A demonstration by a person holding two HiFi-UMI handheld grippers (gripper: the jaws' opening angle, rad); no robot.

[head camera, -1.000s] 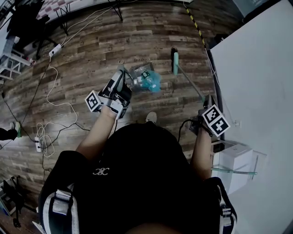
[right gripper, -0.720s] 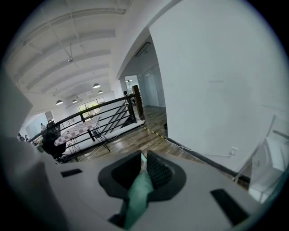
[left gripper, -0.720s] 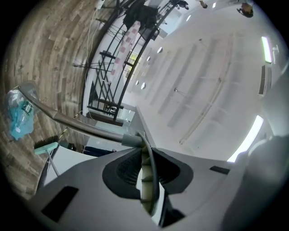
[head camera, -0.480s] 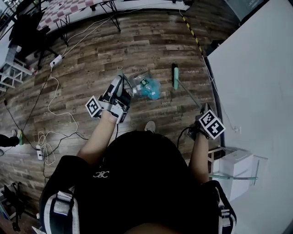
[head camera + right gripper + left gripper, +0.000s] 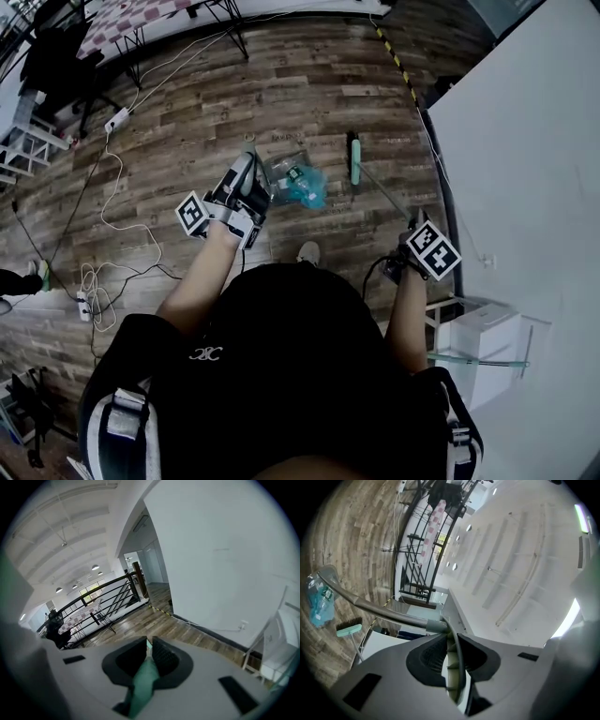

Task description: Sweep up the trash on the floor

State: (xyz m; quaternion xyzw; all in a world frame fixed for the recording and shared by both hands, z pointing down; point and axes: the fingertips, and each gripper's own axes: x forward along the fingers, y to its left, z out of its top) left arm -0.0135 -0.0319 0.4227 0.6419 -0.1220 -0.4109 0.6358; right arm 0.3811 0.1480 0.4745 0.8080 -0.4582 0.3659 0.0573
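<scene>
In the head view my left gripper is shut on the grey handle of a clear dustpan that rests on the wooden floor. Blue-green plastic trash lies in the pan. The green broom head stands just right of it, and its thin handle runs back to my right gripper. In the left gripper view the gripper pinches the handle leading down to the dustpan; the broom head is beside it. In the right gripper view the gripper is shut on the green broom handle.
White cables and power strips trail over the floor at left. A white wall rises at right, with yellow-black tape along its base. A white shelf sits by my right arm. Table legs stand at the far edge.
Dustpan and broom head have slid slightly nearer in the view over the second. Both grippers keep their holds, and the broom head stays just right of the pan.
</scene>
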